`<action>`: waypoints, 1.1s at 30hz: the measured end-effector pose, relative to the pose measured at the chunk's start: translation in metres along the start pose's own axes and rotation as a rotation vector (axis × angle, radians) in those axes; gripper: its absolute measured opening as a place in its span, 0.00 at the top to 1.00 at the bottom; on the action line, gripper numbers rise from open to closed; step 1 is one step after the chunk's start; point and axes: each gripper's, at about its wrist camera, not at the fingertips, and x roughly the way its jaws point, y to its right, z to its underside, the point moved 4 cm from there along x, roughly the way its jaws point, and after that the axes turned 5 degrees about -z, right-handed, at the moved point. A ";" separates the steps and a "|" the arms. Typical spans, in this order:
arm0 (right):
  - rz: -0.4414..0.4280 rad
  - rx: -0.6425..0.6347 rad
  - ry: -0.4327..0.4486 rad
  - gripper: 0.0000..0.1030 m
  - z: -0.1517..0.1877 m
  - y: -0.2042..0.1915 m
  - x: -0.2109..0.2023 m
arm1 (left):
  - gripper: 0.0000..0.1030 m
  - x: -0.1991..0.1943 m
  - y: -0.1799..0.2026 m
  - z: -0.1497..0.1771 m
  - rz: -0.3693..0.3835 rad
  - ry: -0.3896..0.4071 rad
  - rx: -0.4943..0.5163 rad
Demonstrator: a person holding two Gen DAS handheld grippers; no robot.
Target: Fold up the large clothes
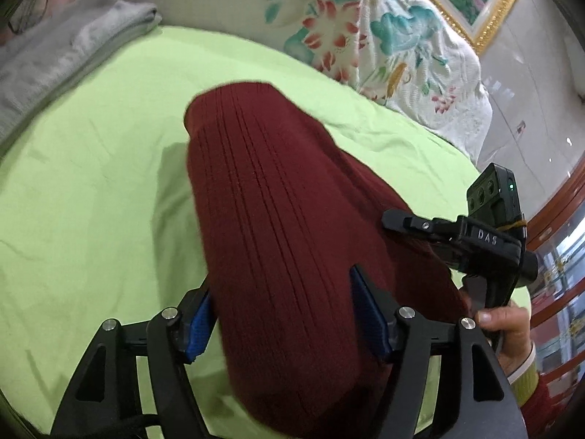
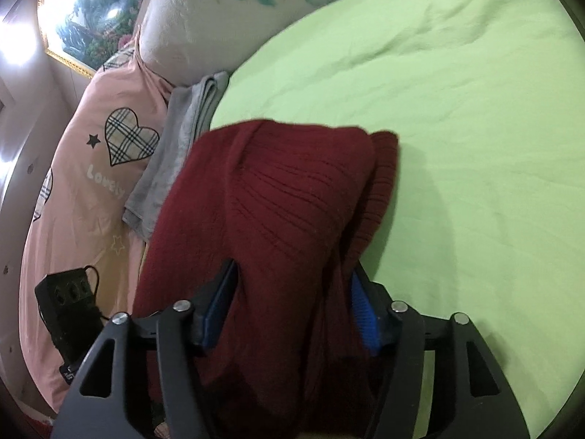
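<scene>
A dark red ribbed knit sweater [image 1: 278, 219] lies in a long folded bundle on the green bed sheet [image 1: 91, 183]. My left gripper [image 1: 283, 320] stands over its near end, jaws wide. The cloth runs between the blue pads [image 1: 369, 311], whose inner faces show free. In the right wrist view the same sweater [image 2: 285, 197] is bunched in thick folds. My right gripper [image 2: 290, 309] straddles it with jaws apart and its blue pads [image 2: 362, 314] clear of the cloth. A hand [image 1: 504, 325] holds the right gripper's black handle at the sweater's right edge.
A folded grey garment [image 1: 55, 47] [image 2: 175, 153] lies at the sheet's edge. A floral quilt [image 1: 365, 36] and a pink heart-patterned cover [image 2: 91, 183] border the bed. A black box with a cord [image 2: 69, 311] sits low left. Bare green sheet [image 2: 475, 146] spreads to the right.
</scene>
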 end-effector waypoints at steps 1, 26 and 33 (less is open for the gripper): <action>0.007 -0.005 0.013 0.39 0.001 -0.001 -0.006 | 0.32 -0.009 0.000 0.003 -0.005 0.013 0.005; 0.000 -0.080 -0.002 0.85 -0.001 -0.025 -0.004 | 0.72 -0.036 0.048 0.075 -0.387 0.153 0.381; 0.059 -0.135 0.028 0.88 -0.018 -0.020 -0.025 | 0.76 -0.021 0.077 0.085 -0.460 0.158 0.573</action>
